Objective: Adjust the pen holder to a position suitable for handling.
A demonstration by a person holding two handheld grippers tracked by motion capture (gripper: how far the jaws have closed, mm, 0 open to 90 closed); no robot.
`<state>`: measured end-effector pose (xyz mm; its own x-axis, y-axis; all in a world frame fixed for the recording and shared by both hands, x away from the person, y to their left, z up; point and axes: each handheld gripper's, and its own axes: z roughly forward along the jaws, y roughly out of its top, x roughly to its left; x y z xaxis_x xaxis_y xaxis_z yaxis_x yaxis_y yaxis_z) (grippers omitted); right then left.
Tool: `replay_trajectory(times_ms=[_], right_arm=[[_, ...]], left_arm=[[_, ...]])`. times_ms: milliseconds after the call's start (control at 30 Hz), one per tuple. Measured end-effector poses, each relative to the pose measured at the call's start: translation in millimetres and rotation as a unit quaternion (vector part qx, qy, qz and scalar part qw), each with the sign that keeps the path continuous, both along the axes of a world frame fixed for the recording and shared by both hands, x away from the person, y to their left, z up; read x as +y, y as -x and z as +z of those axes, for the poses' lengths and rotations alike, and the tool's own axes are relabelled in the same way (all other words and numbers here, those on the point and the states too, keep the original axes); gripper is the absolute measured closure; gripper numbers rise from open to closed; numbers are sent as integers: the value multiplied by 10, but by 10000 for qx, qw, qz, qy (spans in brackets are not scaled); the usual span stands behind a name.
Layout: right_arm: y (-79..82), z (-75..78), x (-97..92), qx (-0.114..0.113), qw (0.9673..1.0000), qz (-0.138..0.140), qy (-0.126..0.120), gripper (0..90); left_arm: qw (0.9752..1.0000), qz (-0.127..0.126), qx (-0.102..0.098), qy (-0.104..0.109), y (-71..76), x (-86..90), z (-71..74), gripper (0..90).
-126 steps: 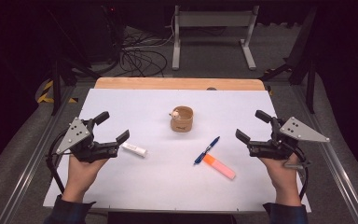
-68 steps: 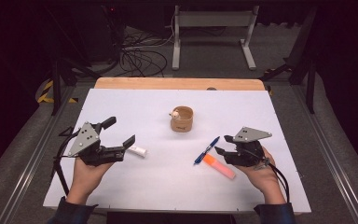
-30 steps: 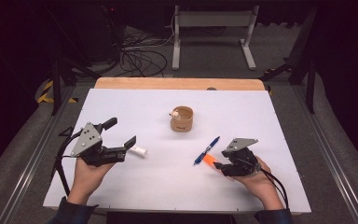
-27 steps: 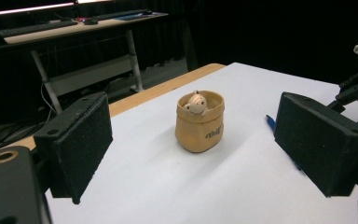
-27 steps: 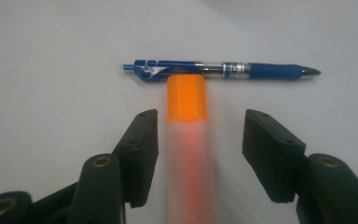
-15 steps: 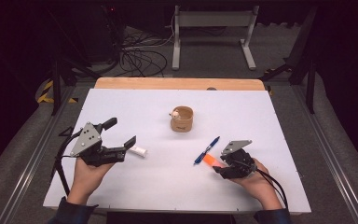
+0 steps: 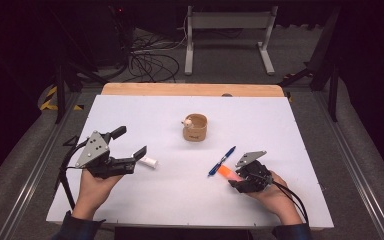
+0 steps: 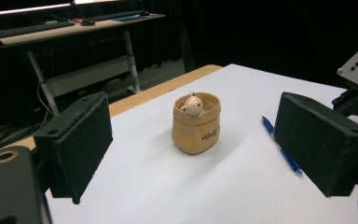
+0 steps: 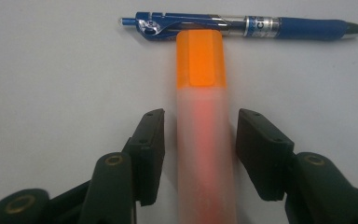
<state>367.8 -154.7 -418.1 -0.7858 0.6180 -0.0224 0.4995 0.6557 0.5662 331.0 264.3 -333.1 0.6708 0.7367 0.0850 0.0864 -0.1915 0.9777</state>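
**Right claw straddling the orange highlighter, left one just parked**

So here's where I'm at. My right claw (image 9: 200, 154) is down low on the white worktop (image 7: 290, 130) with the orange highlighter (image 9: 204, 140) lying straight up the middle between its jaws. The jaws have just been closing in on it, but in the right gripper view there's a thin sliver of worktop showing on either side of the barrel, so the pads aren't pressing yet. Not a grip, just a straddle. The highlighter lies flat, orange cap pointing away from the claw, and the cap end sits right up against the blue pen (image 9: 242, 25), which lies crosswise to it. Touching or a hair apart, I can't tell.

From the high view the right claw (image 7: 237, 176) is at the near right of the worktop, orange end (image 7: 225, 171) poking out beside the pen (image 7: 222, 161).

Left claw (image 7: 130, 150) hangs over the near left, jaws spread wide and nothing between them. A little white cylinder (image 7: 149, 161) lies just past its tip. The left gripper view looks straight at the tan pouch-shaped cup (image 8: 196, 122) mid-worktop, with a small figure (image 8: 191, 105) peeking out the top.
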Motion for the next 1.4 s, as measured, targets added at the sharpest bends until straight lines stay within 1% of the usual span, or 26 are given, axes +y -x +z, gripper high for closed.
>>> replay_trajectory(times_ms=[33,133,167,300,500,600,667,867,933,1000,1067,1133,1200,1267,1300,1333,1367,1400], right_arm=[[-7,0,-4,54,10000,-29,-21,542],[-14,0,-13,57,10000,-45,-31,558],[-20,0,-21,64,10000,-52,-36,578],[-26,1,-20,82,10000,-48,-19,587],[-37,7,-18,116,9999,-2,29,611],[-43,10,-29,135,9999,34,27,648],[-44,10,-32,137,9999,41,27,650],[-48,12,-27,138,9999,71,57,653],[-49,12,-30,146,9999,79,47,655],[-42,11,-25,109,9999,85,69,656],[-39,6,-37,69,9999,110,38,657],[-38,0,-54,40,9998,181,-29,658],[-33,0,-79,15,9997,183,-129,658],[-28,29,-122,-66,9990,137,-413,658],[-14,95,-155,-213,9974,154,-664,657],[-14,95,-155,-213,9974,154,-664,657],[1,145,-168,-373,9948,181,-925,657],[1,145,-168,-373,9948,181,-925,657]], left_arm=[[10000,-16,-8,-13,3,-9,1,123],[10000,-26,-15,-29,6,-16,6,123],[10000,-30,-19,-25,8,-17,7,123],[10000,-24,-18,-24,9,-16,9,124],[10000,-41,-17,-52,8,-28,6,123],[10000,-59,2,-75,8,-36,0,124],[10000,-65,16,-45,7,-41,-8,123],[9999,-73,35,-69,9,-43,-10,123],[9999,-101,53,-44,8,-61,-18,123],[9999,-141,64,-49,6,-80,-25,124],[9997,-215,94,-30,8,-101,-31,123],[9997,-235,90,-47,8,-120,-34,123],[9996,-241,106,-37,8,-131,-36,124],[9996,-246,105,-32,4,-142,-39,124],[9996,-250,111,-33,4,-150,-42,124],[9996,-255,123,-60,3,-156,-45,124],[9995,-271,125,-57,0,-167,-52,124],[9995,-272,142,-61,0,-179,-58,124]])
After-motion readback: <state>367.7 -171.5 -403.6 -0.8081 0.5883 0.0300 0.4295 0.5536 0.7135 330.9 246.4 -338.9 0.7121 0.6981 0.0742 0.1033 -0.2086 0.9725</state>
